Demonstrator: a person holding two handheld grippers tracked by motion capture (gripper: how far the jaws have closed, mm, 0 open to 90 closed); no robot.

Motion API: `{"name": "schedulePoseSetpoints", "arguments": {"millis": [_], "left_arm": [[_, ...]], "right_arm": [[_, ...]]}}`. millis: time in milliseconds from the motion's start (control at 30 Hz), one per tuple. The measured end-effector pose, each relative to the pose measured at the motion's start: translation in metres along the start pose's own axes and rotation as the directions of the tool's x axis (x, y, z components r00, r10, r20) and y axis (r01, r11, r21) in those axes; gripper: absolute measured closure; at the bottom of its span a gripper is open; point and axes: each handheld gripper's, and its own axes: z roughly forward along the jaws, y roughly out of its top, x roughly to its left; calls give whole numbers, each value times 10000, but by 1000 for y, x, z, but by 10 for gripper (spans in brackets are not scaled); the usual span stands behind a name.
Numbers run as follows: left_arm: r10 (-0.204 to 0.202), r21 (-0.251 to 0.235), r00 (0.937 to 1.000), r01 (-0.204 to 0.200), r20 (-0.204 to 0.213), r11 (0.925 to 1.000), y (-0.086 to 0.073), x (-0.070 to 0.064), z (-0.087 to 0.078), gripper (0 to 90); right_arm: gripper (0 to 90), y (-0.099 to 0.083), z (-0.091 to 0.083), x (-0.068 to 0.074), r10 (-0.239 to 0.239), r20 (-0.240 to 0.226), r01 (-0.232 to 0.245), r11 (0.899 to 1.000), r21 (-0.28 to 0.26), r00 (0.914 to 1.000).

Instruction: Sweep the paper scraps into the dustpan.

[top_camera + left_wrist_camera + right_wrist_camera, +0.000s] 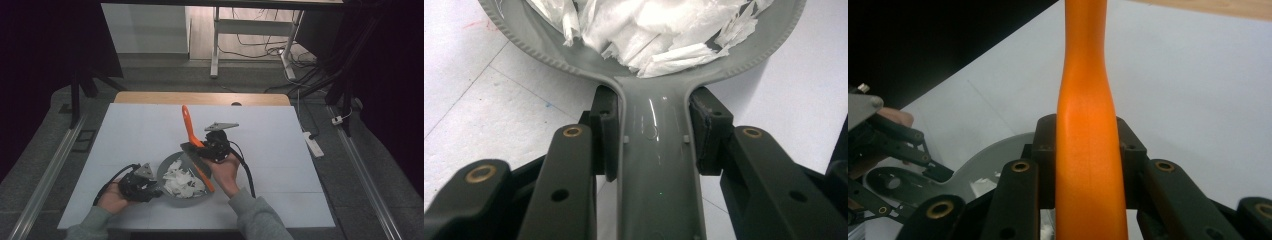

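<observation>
Left gripper [150, 186] clamps grey pan [170, 170] handle at near table [280, 150] edge; we hold level. Right gripper [212, 148] grips orange spatula [189, 127], blade over white shreds [182, 181]. We stir shallow, keep shreds inside rim.

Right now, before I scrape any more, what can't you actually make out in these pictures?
- Spatula blade: the high view has it too small and dark to tell whether it touches the paper scraps; in the right claw view it is out of frame.
- Pan far rim: cut off by the top edge in the left claw view.
</observation>
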Motion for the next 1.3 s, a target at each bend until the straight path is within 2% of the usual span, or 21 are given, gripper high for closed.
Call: {"name": "schedulePoseSetpoints", "arguments": {"millis": [267, 900, 1200, 1300], "left_arm": [[-36, -56, 10000, 36, 8, 10000, 0, 0, 1, 618], [-130, -166, 9999, 131, 7, 9998, -1, 1, -1, 618], [-323, -376, 9993, 316, -182, 9988, -2, 3, -4, 618], [-529, -534, 9983, 514, -263, 9972, -2, 4, -6, 618]], "right_arm": [[702, -1, -12, -10, -89, 490, 85, 9999, 80, 9988], [702, -11, -28, -22, 18, 778, -28, 9999, 124, 9970], [702, -14, -40, -28, 1, 941, -8, 10000, 72, 9956], [702, -16, -47, -30, -24, 1059, 15, 10000, 93, 9944]]}}
